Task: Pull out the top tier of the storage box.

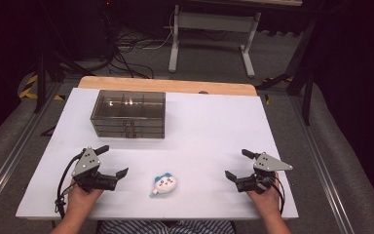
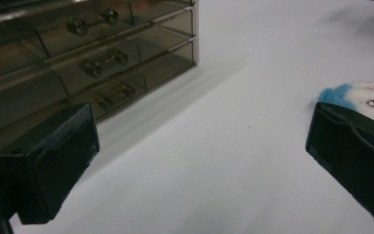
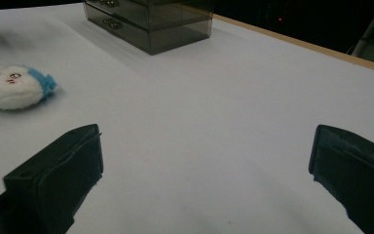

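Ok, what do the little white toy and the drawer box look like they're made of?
The small white plush toy with blue tuft looks like soft fuzzy fabric, judging by its fluffy outline. The smoky see-through drawer box looks like glossy rigid plastic: its inner dividers show through.

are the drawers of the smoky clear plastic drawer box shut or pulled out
Shut: on the smoky clear plastic drawer box, all drawer fronts sit flush.

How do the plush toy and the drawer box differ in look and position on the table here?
The plush toy is white with a blue tuft and a small printed face, soft and rounded; the drawer box is smoky, see-through and hard-edged, with drawers and handles. The plush toy lies near the front edge between the open left gripper and open right gripper; the drawer box stands farther back, toward the left. The drawer box is much larger. Both rest on the white table, untouched.
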Demonstrator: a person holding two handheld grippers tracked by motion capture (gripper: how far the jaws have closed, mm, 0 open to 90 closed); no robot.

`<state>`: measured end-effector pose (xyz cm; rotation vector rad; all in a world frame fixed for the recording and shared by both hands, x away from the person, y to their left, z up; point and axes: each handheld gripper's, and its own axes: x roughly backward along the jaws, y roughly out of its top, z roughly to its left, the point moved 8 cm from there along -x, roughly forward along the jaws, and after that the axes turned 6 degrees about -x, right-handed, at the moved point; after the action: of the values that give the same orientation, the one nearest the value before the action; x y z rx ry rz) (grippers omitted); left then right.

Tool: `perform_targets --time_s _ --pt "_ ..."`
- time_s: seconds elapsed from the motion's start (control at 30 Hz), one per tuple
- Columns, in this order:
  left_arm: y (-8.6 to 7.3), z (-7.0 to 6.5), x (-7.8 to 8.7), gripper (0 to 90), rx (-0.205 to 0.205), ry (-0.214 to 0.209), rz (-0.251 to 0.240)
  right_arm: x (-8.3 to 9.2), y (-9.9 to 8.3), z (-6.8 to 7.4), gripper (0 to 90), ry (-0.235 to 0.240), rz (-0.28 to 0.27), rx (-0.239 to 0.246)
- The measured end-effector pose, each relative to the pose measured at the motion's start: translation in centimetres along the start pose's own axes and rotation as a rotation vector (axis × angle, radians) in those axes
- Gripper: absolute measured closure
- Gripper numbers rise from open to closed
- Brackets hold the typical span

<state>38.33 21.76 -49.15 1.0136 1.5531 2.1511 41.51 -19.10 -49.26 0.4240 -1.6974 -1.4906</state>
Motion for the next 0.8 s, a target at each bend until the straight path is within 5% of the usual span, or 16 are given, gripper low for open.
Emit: perform_targets --time_s 0.8 --pt "0.11 0.30 0.14 0.1 0.016 -0.005 -0.021 -0.20 -0.08 0.52 0.0 0.013 0.006 0.024"
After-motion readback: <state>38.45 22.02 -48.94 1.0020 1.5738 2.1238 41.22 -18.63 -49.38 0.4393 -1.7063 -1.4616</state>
